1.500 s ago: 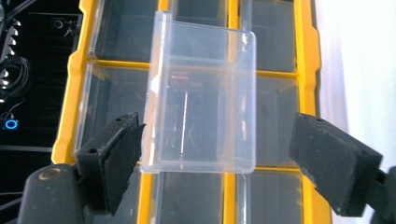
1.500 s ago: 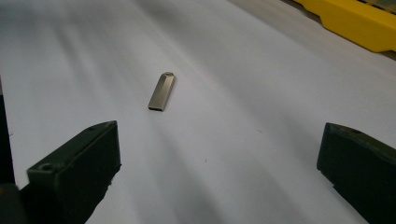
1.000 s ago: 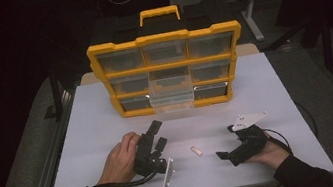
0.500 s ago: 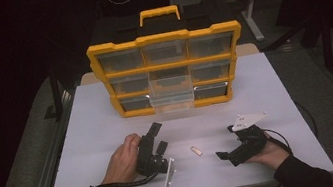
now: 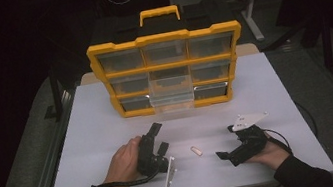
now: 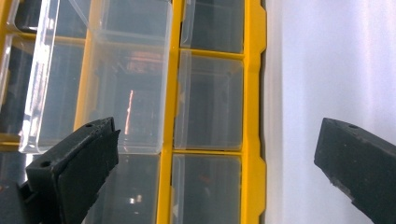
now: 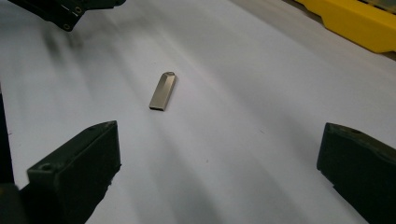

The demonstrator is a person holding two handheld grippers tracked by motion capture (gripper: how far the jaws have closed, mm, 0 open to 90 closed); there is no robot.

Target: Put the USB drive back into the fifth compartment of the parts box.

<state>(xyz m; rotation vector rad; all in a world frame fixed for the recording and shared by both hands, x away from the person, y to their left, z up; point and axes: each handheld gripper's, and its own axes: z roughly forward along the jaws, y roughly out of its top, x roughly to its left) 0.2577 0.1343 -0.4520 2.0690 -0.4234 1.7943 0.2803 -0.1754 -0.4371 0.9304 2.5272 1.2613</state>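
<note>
While both of my hands rest low on the white worktop [image 5: 109, 128], the small metal USB stick [image 5: 195, 151] lies flat between the two grippers, touching neither; in the right gripper view it sits ahead of the jaws, nearer the left one, with bare worktop all round it. My right gripper [image 5: 226, 155] has its jaws spread wide with nothing between them, aimed toward the stick. My left gripper [image 5: 158, 138] points at the yellow parts organiser [image 5: 163, 37] standing at the far side of the worktop; its jaws have just been opening and now stand wide apart, empty. One clear drawer [image 5: 170, 89] in the organiser's middle column is pulled out toward me; the left gripper view shows that drawer [image 6: 112, 74] jutting past its closed neighbours. A thin white strip [image 5: 169, 175] lies on the worktop just beside my left hand [image 5: 124, 161].
</note>
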